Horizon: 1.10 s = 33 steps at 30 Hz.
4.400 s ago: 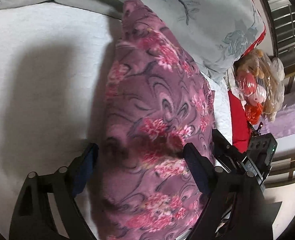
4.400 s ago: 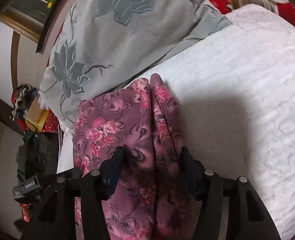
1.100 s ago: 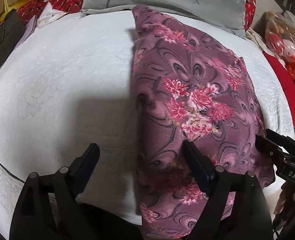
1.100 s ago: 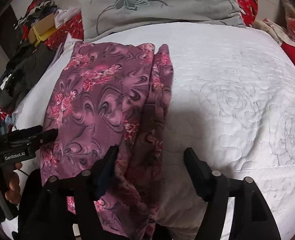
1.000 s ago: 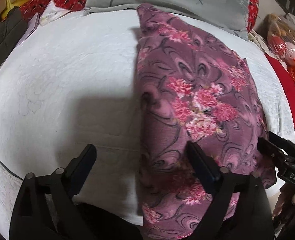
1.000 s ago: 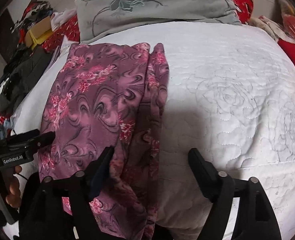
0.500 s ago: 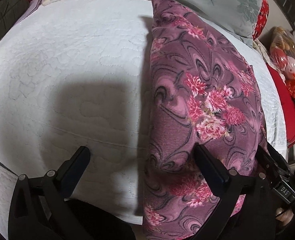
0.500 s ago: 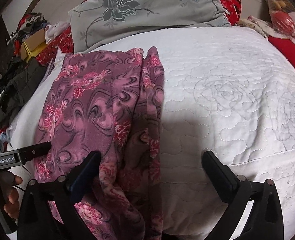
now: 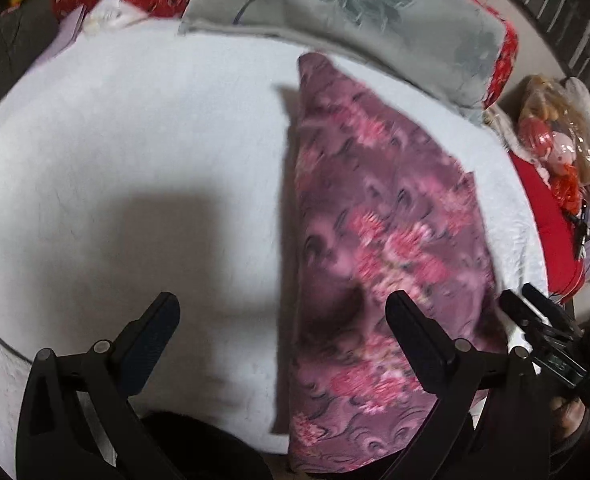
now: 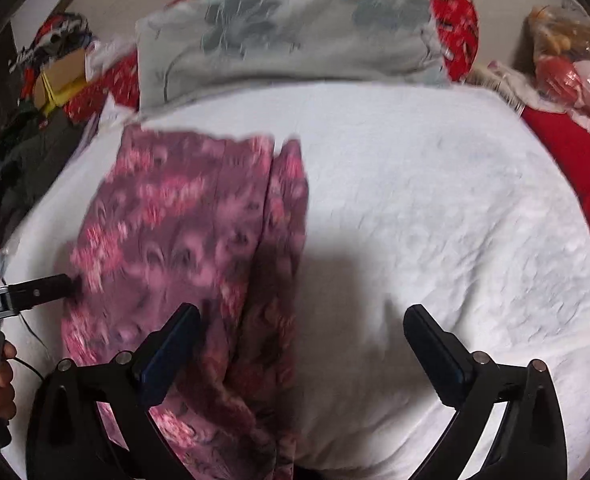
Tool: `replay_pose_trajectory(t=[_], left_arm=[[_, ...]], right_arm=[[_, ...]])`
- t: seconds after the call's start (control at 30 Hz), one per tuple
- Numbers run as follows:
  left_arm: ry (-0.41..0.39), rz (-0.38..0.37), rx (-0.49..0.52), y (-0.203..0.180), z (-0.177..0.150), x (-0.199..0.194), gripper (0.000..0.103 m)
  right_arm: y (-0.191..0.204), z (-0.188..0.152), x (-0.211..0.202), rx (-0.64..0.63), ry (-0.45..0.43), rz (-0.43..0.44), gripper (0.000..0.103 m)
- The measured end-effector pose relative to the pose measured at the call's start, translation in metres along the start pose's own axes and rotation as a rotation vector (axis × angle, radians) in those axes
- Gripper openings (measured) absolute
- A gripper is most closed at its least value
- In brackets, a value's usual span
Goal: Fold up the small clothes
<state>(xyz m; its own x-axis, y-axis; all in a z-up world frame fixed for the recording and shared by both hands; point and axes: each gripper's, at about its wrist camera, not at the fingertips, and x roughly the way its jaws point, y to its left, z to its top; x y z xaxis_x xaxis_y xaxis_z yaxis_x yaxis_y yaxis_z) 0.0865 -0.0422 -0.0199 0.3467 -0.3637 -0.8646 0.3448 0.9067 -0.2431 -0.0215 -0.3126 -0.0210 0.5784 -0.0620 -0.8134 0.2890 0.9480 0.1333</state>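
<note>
Hovering over one white quilted bed (image 10: 435,200), both grippers empty.
One purple floral garment (image 10: 183,232), folded lengthwise, lies flat toward the bed's left, apparently staged for a crosswise fold. Left gripper (image 9: 283,310) and right gripper (image 10: 301,320) gape wide, gripping nothing, near its closer end.

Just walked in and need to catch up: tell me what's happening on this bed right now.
A person is folding a purple floral garment on a white quilted bedspread, with a handheld gripper in each hand. The garment lies folded into a long strip running toward the grey flowered pillow. Both the left gripper and the right gripper are open above the near end of the cloth, and neither is holding it.
</note>
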Motion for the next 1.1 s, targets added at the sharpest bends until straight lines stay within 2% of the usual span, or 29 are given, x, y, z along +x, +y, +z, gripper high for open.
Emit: replay_pose_trajectory(t=[0.07, 0.1, 0.17, 0.23, 0.33, 0.43, 0.53, 0.7, 0.9, 1.1], left_arm=[[0.023, 0.024, 0.032, -0.009, -0.001, 0.008, 0.103], [0.051, 0.048, 0.059, -0.013, -0.004, 0.016, 0.103], [0.092, 0.094, 0.11, -0.019, -0.008, 0.026, 0.103], [0.063, 0.106, 0.125, -0.022, -0.015, 0.019, 0.103], [0.014, 0.104, 0.139, -0.025, -0.021, 0.0, 0.103], [-0.053, 0.122, 0.156, -0.029, -0.031, -0.023, 0.103], [-0.089, 0.133, 0.173, -0.031, -0.043, -0.039, 0.103], [-0.116, 0.157, 0.204, -0.032, -0.06, -0.051, 0.103], [-0.153, 0.133, 0.206, -0.039, -0.079, -0.066, 0.103], [-0.173, 0.154, 0.221, -0.048, -0.084, -0.073, 0.103]], right_arm=[[-0.002, -0.001, 0.014, -0.001, 0.049, -0.068, 0.102], [-0.004, -0.002, 0.022, 0.004, 0.084, -0.068, 0.102], [-0.008, 0.0, 0.022, 0.047, 0.093, -0.057, 0.102], [-0.003, 0.004, 0.012, 0.028, 0.092, -0.084, 0.102], [0.011, 0.005, -0.013, -0.075, 0.044, -0.138, 0.103], [0.023, -0.003, -0.034, -0.131, 0.032, -0.124, 0.103], [0.031, -0.013, -0.059, -0.145, -0.024, -0.096, 0.103], [0.042, -0.029, -0.083, -0.172, -0.042, -0.078, 0.103], [0.059, -0.055, -0.094, -0.256, -0.061, -0.173, 0.103], [0.061, -0.064, -0.106, -0.251, -0.091, -0.169, 0.103]])
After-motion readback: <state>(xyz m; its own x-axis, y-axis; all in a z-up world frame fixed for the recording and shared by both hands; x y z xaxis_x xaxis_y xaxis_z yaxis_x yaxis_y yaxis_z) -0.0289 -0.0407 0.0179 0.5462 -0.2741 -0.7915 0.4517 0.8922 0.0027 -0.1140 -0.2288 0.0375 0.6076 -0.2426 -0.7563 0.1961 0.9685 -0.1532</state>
